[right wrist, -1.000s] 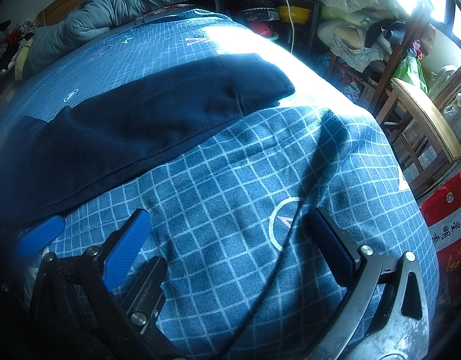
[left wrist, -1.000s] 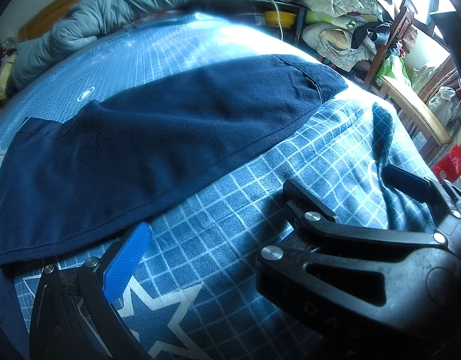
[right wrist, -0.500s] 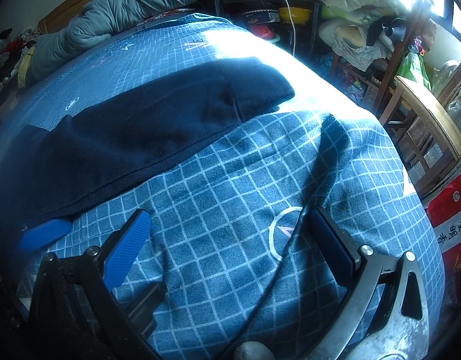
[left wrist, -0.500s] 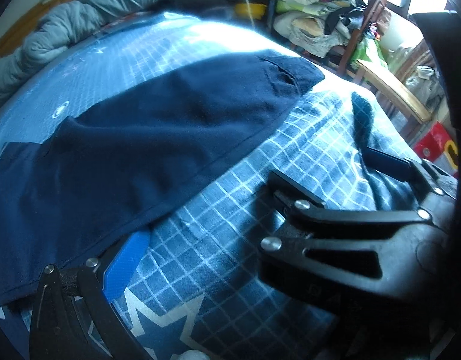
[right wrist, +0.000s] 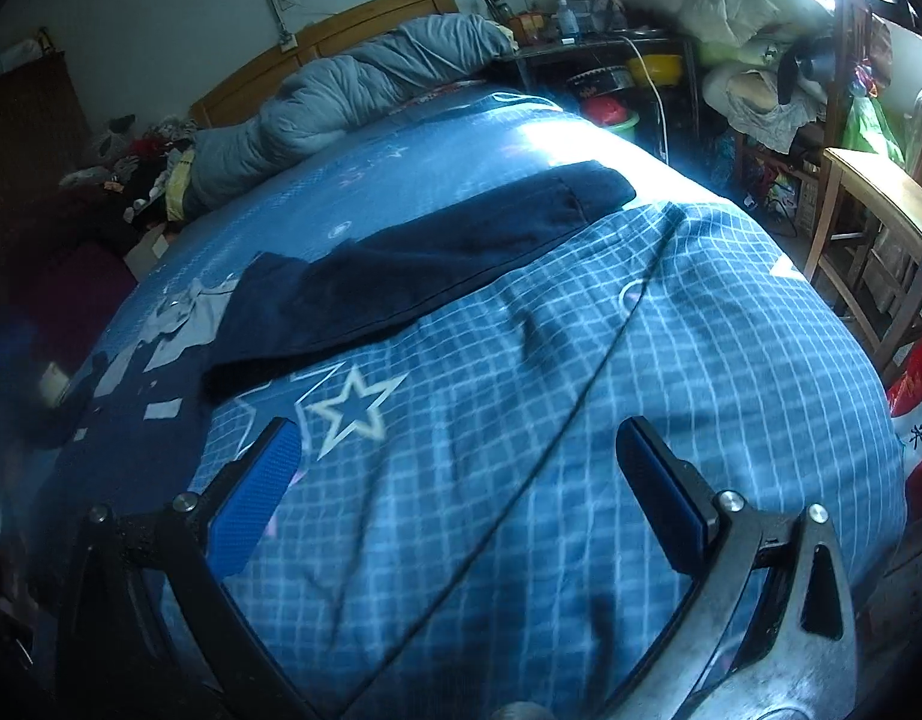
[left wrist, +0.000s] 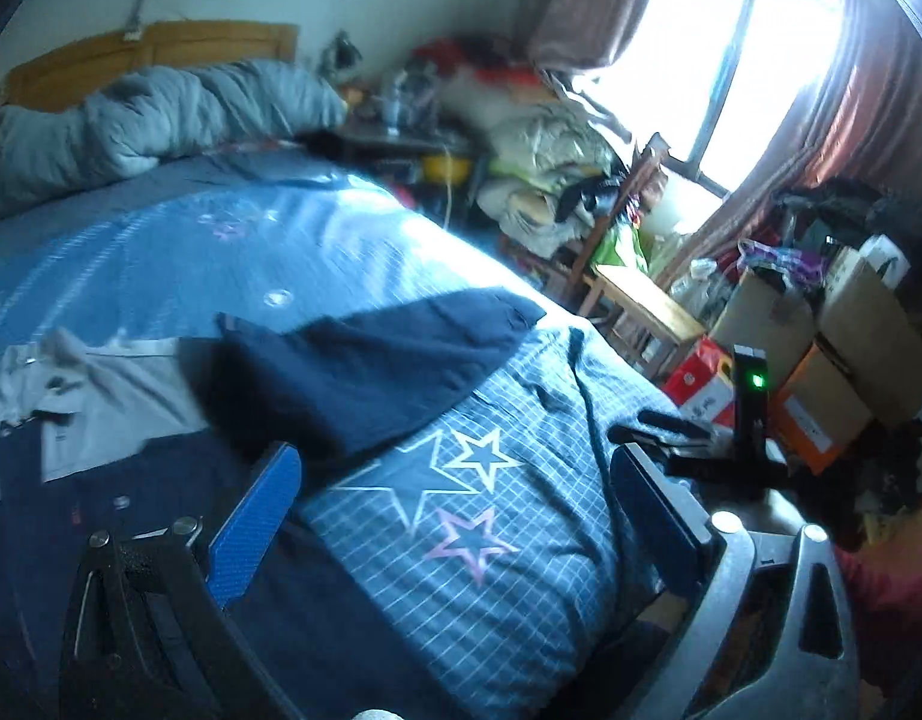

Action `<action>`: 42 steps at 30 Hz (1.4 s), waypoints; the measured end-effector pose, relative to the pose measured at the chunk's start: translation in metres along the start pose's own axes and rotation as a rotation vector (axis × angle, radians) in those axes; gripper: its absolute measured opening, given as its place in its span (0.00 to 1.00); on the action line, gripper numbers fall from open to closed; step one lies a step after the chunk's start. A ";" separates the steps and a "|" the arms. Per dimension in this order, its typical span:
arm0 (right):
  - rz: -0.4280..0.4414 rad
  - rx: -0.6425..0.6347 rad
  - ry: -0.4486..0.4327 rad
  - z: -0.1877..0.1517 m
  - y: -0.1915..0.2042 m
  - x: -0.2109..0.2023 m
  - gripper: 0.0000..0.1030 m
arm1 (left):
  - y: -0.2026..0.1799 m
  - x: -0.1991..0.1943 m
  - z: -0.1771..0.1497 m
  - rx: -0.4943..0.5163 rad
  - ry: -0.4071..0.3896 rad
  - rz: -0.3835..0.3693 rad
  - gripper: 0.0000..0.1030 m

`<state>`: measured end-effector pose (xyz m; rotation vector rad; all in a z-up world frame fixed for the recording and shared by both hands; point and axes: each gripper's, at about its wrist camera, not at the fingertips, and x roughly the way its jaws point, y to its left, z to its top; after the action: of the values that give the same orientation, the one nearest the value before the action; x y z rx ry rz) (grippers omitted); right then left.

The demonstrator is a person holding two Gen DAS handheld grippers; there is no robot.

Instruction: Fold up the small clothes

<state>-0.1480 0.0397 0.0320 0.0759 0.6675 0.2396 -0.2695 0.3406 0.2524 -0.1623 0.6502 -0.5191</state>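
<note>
Both claws have pulled back and risen since a second ago, so the room now shows beyond the bed (right wrist: 670,324) — a rounded expanse of soft blue checked cotton printed with stars. The dark navy garment (right wrist: 437,258) lies flat across it, a long matte knit with a straight hemmed near edge; a grey-and-navy shirt (left wrist: 101,396) sprawls just beside its left end. Open bedding lies in front of both claws. The left claw (left wrist: 455,504) and right claw (right wrist: 461,480) stand wide, empty, above the bedding — well apart from the garment.
</note>
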 end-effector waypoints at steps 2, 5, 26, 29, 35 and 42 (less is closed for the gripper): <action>0.019 0.017 0.025 -0.007 0.018 -0.012 1.00 | 0.017 -0.048 0.008 -0.025 -0.045 0.036 1.00; 0.069 0.069 0.057 -0.007 0.040 -0.026 1.00 | 0.034 -0.120 0.004 -0.067 -0.103 0.018 1.00; 0.555 -0.176 0.159 -0.036 0.328 -0.015 1.00 | 0.004 -0.272 -0.005 -0.183 -0.212 -0.288 1.00; 0.689 -0.217 0.290 -0.079 0.350 -0.032 1.00 | 0.015 -0.277 -0.006 -0.161 -0.236 -0.192 1.00; 0.628 -0.271 0.306 -0.101 0.315 -0.066 1.00 | 0.072 -0.265 -0.016 -0.134 -0.258 0.182 1.00; 0.186 -0.044 0.189 -0.018 0.164 -0.042 1.00 | 0.188 -0.146 -0.076 -0.187 0.067 0.461 1.00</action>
<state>-0.2229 0.1880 0.0669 0.0742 0.8441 0.4441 -0.3375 0.5773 0.2137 -0.1654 0.7743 -0.0192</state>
